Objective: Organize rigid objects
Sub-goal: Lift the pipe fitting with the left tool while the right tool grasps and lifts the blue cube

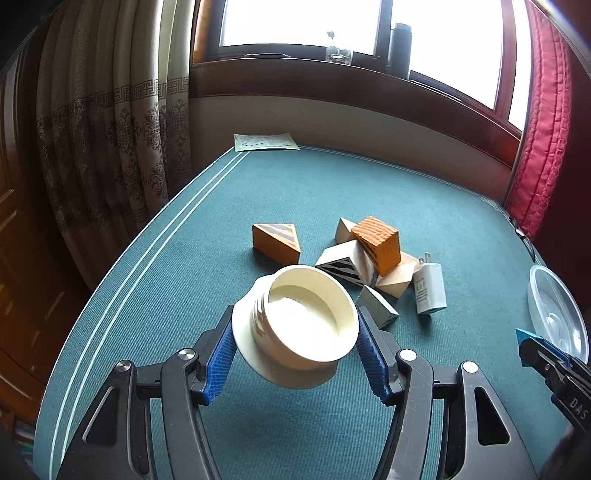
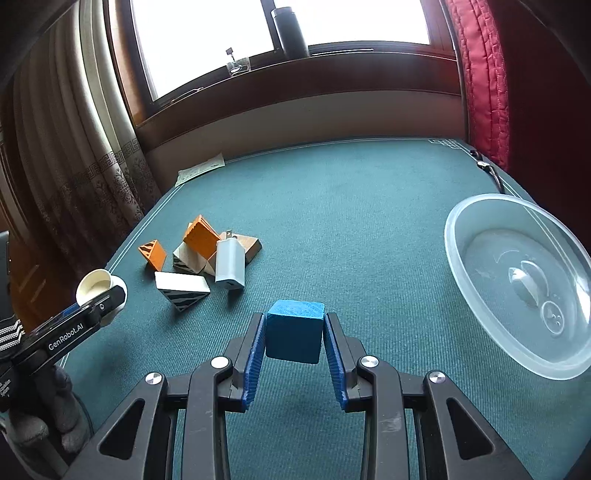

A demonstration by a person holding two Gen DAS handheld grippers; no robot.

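Observation:
My left gripper (image 1: 295, 332) is shut on a cream plastic jar (image 1: 301, 323), tilted, held above the green table; it also shows in the right wrist view (image 2: 98, 286). My right gripper (image 2: 294, 328) is shut on a blue cube (image 2: 294, 331), held above the table. A pile of wooden blocks (image 1: 364, 254) lies ahead: orange wedges, white striped wedges, plus a white charger (image 1: 428, 288). The pile also shows in the right wrist view (image 2: 195, 251). A clear plastic bowl (image 2: 458, 258) stands at the right of my right gripper; its inside shows no objects.
A paper sheet (image 1: 264, 142) lies at the table's far left corner. Curtains hang left, a red quilted cloth (image 1: 539, 140) right. A dark flask (image 2: 290, 31) and a glass stand on the windowsill. The table's left edge (image 1: 122, 295) has white stripes.

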